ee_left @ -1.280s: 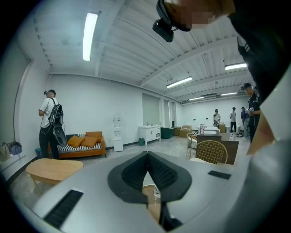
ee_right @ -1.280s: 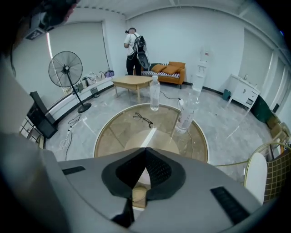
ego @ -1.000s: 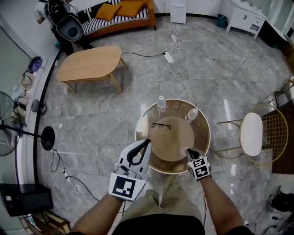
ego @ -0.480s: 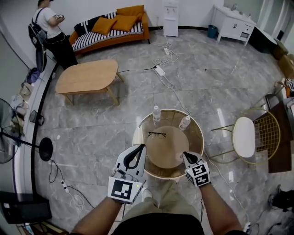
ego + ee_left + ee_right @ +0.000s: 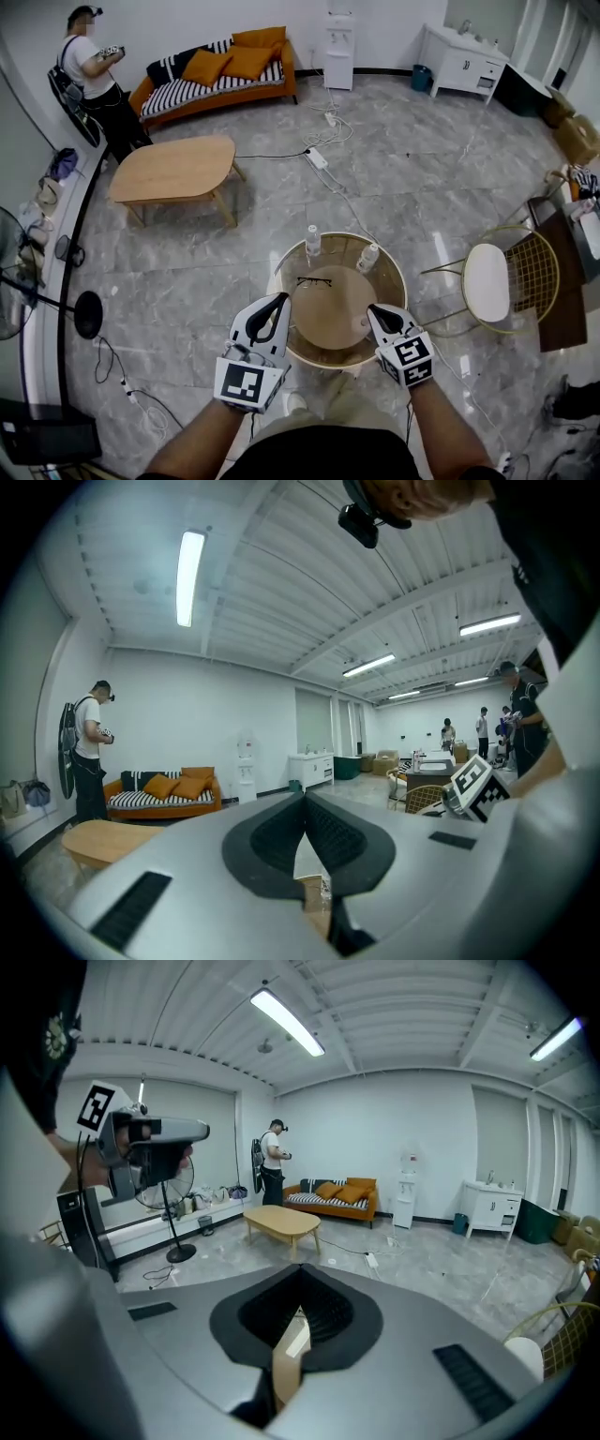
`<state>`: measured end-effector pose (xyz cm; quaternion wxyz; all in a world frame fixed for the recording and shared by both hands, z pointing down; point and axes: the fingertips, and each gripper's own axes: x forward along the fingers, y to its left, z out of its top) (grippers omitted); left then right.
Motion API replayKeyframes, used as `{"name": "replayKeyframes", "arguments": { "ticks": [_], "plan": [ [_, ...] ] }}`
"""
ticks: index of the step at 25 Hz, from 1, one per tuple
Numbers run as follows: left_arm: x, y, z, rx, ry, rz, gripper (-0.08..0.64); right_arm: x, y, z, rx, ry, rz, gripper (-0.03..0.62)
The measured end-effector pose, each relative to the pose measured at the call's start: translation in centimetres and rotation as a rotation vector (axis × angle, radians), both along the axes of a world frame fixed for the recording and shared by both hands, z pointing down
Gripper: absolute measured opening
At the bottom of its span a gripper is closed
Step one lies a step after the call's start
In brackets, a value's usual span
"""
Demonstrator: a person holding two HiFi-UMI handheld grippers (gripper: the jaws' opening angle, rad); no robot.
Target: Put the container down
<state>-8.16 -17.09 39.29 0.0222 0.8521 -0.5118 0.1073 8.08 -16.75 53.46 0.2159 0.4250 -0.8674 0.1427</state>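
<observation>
Right hand-held gripper (image 5: 377, 311) risen off desk (image 5: 392, 281), jaws together, empty; left hand-held gripper (image 5: 279, 302) also closed, empty; two bottles (image 5: 312, 241) standing on desk; put-down seems done

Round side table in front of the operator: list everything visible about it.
The round side table has a tan, wood-look centre disc inside a clear glass ring with a thin gold-coloured rim. It stands upright on the grey marble-look floor. A clear bottle and a second bottle sit on its far side, and dark-framed glasses lie left of centre. Its legs are mostly hidden.
</observation>
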Motion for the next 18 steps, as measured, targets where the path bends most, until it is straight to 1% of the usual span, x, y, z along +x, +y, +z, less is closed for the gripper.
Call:
{"name": "replayKeyframes", "arguments": {
  "ticks": [4,7,11,14,16,18],
  "plan": [
    [-0.1,0.6,-1.6,0.028,0.011,0.014,0.015,-0.9,0.9,-3.5,0.032,-0.041,-0.001,0.012],
    [-0.1,1.3,-2.8,0.056,0.025,0.036,0.015,-1.6,1.3,-6.7,0.077,-0.06,0.008,0.012],
    [-0.3,2.2,-4.1,0.073,0.047,0.043,0.015,-2.1,2.5,-9.2,0.1,-0.088,0.015,0.012],
    [-0.8,2.7,-5.0,0.069,0.027,0.03,0.015,-2.4,3.2,-11.4,0.13,-0.089,0.02,0.012],
    [-0.7,3.3,-5.7,0.087,0.042,0.047,0.015,-2.7,3.8,-12.6,0.145,-0.089,0.015,0.014],
    [-0.6,4.0,-6.5,0.107,0.058,0.067,0.015,-3.1,4.4,-13.5,0.167,-0.113,0.008,0.012]
  ]
}}
